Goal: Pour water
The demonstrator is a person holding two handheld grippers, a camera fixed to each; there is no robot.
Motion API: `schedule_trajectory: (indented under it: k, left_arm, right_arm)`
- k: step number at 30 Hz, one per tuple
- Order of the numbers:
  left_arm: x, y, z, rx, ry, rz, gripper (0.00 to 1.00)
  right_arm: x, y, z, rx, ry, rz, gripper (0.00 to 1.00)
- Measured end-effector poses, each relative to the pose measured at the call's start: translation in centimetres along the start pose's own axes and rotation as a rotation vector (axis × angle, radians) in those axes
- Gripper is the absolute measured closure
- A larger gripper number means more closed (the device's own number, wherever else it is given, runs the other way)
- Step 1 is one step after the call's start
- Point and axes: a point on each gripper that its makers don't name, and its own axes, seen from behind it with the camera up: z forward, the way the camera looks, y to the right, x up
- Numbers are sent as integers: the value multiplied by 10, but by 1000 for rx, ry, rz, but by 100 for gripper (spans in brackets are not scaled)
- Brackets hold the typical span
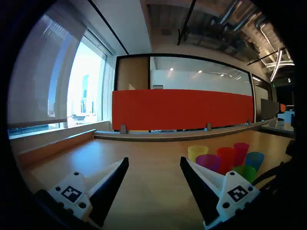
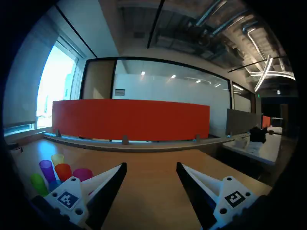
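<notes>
Wooden table [image 1: 115, 149] stretches open before the spread left hand-held gripper [image 1: 153, 159] and spread right hand-held gripper [image 2: 151, 164], cups [image 1: 226, 157] clustered aside.

The counter [image 1: 153, 199] is pale wood, the screen [image 1: 180, 109] red, with a yellow cup [image 1: 197, 152], purple cup [image 1: 208, 161], red cup [image 1: 226, 156], pink cup [image 1: 241, 149], blue cup [image 1: 255, 158] and green cup [image 1: 245, 172]; the white left claw [image 1: 154, 159] and right claw [image 2: 151, 164] bear black-and-white markers [image 1: 71, 193].

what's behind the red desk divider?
Above the divider, a glass wall shows, with a wood panel at its left. Whatever sits lower behind it is covered.
</notes>
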Motion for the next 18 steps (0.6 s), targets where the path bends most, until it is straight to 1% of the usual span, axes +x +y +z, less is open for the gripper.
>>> schedule_trajectory:
  k: [5, 9, 14, 18]
  left_arm:
    - [0, 0, 0, 0, 0, 0, 0]
    - [0, 0, -1, 0, 0, 0, 0]
    - [0, 0, -1, 0, 0, 0, 0]
    - [0, 0, 0, 0, 0, 0, 1]
  right_arm:
    - [2, -14, -3, 55, 58, -27, 0]
    - [-1, -22, -4, 87, 91, -35, 0]
    - [-12, -23, -3, 101, 93, -30, 0]
    - [-24, -21, -3, 104, 80, -25, 0]
